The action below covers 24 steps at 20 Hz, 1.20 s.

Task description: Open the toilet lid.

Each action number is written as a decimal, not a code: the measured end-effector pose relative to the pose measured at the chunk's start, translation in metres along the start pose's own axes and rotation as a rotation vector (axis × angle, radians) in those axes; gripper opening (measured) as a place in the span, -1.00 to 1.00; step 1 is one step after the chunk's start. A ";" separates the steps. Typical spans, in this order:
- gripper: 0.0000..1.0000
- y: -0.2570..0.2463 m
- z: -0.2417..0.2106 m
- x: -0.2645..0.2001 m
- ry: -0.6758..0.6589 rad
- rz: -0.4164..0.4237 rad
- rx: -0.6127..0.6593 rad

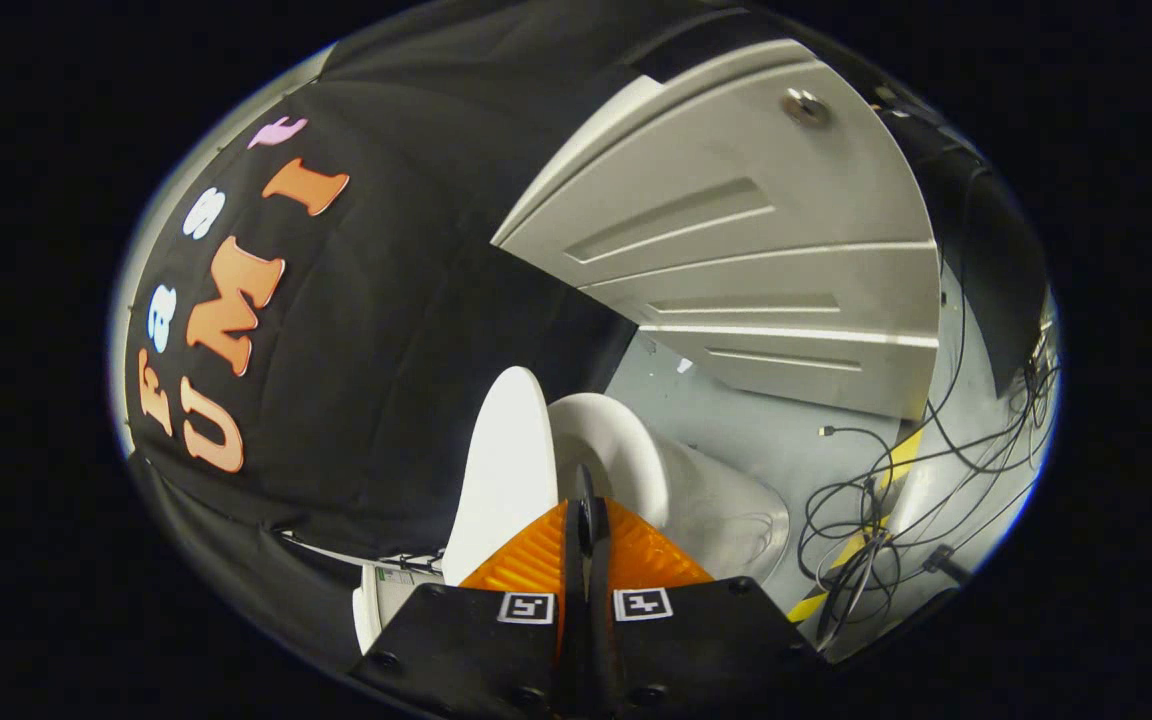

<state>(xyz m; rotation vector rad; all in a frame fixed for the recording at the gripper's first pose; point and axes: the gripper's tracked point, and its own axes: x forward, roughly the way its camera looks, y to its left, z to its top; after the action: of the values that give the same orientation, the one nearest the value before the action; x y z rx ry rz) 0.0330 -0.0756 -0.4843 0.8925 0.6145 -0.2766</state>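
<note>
Beyond pinched-together claw (586, 520): smooth upright lid (501, 470)

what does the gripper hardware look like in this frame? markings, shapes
The gripper has two ribbed, wedge-shaped fingers tapering forward, closed together. Each sits on a flat black mount plate with visible screw heads. Two small square black-and-white fiducial tags sit at the finger bases, one per side. No cables on the gripper itself.

Tongs (586, 520) closed, nothing gripped; raised toilet lid (501, 470) just ahead, seat (611, 450) beside it, cables (866, 510) beyond.
</note>
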 end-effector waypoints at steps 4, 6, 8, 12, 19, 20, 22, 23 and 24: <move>-0.84 0.036 0.010 -0.009 -0.053 0.017 -0.115; -0.84 0.053 0.014 -0.016 -0.074 0.024 -0.146; -0.84 0.068 0.015 -0.021 -0.081 0.020 -0.171; -0.84 0.105 0.012 -0.036 -0.109 0.026 -0.295; -0.84 0.175 0.003 -0.064 -0.127 0.086 -0.382; -0.84 0.191 0.006 -0.069 -0.137 0.113 -0.369; -0.84 0.208 0.004 -0.078 -0.146 0.111 -0.441; -0.84 0.214 0.000 -0.083 -0.153 0.102 -0.504; -0.84 0.223 -0.005 -0.087 -0.159 0.102 -0.553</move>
<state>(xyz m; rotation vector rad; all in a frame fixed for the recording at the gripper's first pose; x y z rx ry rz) 0.0660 0.0616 -0.2909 0.3622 0.4614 -0.0746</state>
